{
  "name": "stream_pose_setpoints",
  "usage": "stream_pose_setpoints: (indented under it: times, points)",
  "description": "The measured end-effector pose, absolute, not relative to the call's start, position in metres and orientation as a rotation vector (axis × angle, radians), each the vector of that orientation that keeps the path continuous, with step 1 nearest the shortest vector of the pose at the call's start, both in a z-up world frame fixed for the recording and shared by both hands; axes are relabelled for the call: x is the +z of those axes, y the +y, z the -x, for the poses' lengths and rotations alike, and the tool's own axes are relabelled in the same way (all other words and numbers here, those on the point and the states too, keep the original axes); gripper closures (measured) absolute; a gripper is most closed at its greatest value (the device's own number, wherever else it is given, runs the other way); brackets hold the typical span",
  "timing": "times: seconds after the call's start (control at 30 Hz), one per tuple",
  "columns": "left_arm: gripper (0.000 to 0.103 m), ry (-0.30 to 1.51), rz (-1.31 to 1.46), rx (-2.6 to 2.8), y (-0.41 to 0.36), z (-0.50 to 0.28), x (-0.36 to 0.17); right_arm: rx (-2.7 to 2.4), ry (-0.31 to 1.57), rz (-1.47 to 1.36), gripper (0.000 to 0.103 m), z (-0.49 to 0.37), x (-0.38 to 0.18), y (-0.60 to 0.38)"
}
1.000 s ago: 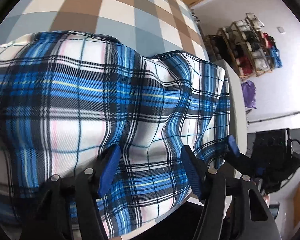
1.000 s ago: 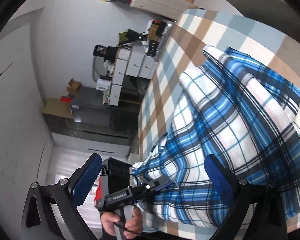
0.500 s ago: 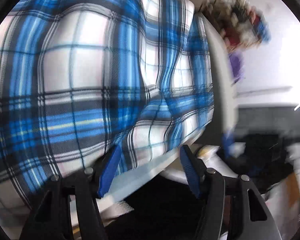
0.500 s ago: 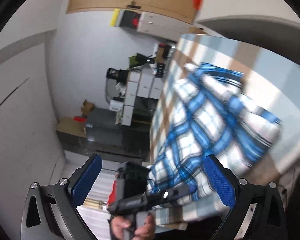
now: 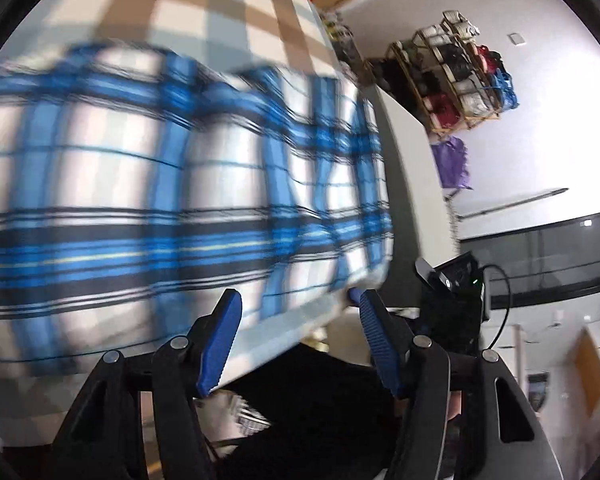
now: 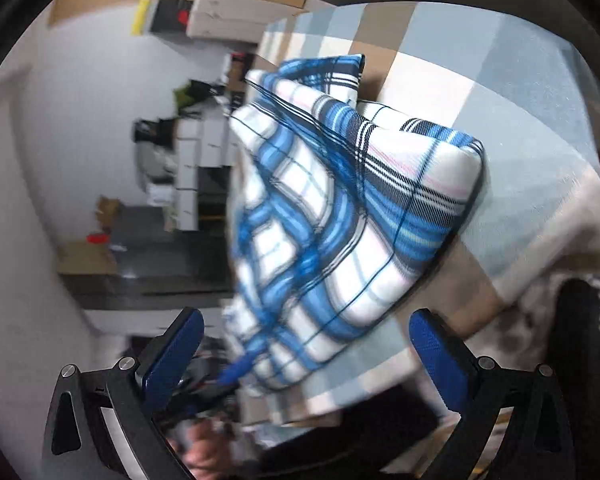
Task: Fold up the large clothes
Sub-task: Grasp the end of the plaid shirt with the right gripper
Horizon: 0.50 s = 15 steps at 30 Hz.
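A blue, white and black plaid garment (image 5: 180, 200) lies folded into a thick bundle on the checked tablecloth (image 5: 220, 8), close to the table's near edge. My left gripper (image 5: 296, 316) is open just off that edge, below the garment's hem, and nothing is pinched between its blue pads. In the right wrist view the same garment (image 6: 340, 220) fills the middle. My right gripper (image 6: 306, 324) stands wide open in front of it and does not touch it. A blurred blue finger of the left gripper (image 6: 236, 370) sits by the garment's lower corner.
The tablecloth (image 6: 520, 120) hangs over the near table edge. A wooden rack of bags (image 5: 456, 76) and a purple bag (image 5: 452, 160) stand against the wall on the right. Stacked white boxes (image 6: 196, 152) stand beyond the table. A hand (image 6: 204, 454) shows at the bottom.
Both grippers have drawn back from the garment toward the table's near edge. The left gripper's fingers, earlier over the cloth, are now off the edge. The right view has rolled.
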<state>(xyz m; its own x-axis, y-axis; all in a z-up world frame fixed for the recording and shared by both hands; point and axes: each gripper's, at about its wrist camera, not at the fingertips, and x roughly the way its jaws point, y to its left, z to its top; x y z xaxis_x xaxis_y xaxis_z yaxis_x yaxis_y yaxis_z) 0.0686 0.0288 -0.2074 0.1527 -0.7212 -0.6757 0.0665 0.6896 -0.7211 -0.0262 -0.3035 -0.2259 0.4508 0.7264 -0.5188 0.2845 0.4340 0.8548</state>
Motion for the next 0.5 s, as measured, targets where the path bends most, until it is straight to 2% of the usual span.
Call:
stream_pose_setpoints:
  times: [0.23, 0.3, 0.33, 0.37, 0.43, 0.5]
  points:
    - [0.047, 1.303, 0.556, -0.476, 0.054, -0.068, -0.237, 0.317, 1.123, -0.928, 0.002, -0.008, -0.214, -0.285]
    - [0.047, 1.308, 0.580, -0.468, 0.062, -0.067, -0.245, 0.251, 1.121, -0.886, 0.025, -0.013, -0.212, -0.284]
    - [0.047, 1.304, 0.599, -0.476, 0.064, -0.068, -0.250, 0.211, 1.135, -0.850, 0.051, -0.017, -0.213, -0.282]
    - [0.047, 1.296, 0.601, -0.485, 0.065, -0.068, -0.251, 0.195, 1.143, -0.827, 0.071, -0.019, -0.214, -0.281]
    - [0.047, 1.278, 0.597, -0.499, 0.067, -0.065, -0.250, 0.156, 1.130, -0.767, 0.087, -0.021, -0.215, -0.280]
    - [0.047, 1.262, 0.554, -0.507, 0.064, -0.064, -0.249, 0.154, 1.090, -0.705, 0.093, -0.020, -0.208, -0.279]
